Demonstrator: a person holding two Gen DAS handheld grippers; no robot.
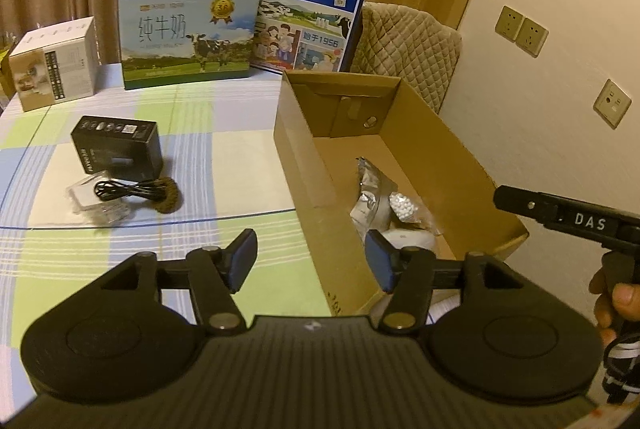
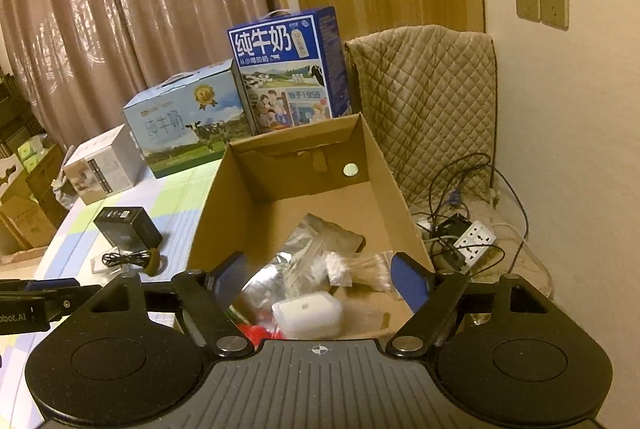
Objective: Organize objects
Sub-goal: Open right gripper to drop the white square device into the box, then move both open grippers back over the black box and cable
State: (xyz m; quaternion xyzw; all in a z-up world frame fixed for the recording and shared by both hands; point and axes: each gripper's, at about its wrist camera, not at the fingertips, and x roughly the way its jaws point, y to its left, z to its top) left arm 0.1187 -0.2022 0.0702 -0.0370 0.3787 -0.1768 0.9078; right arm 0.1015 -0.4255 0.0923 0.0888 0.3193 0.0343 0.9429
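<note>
Two grippers over the cardboard box (image 2: 384,165), both with jaws apart and holding nothing

Right gripper (image 2: 320,279) hovers above the box interior, jaws wide, over a white case (image 2: 307,313), foil pouches (image 2: 276,275) and a bag of cotton swabs (image 2: 360,267) already lying inside. Left gripper (image 1: 311,257) stands at the box's near left wall, jaws partly open. Judged step: between deposits. Still out on the checked tablecloth (image 1: 224,165): a black box (image 1: 118,147), a coiled black cable (image 1: 128,189) on a clear packet (image 1: 92,201). Next move calls for a leftward reach and a grip on one of them
</note>
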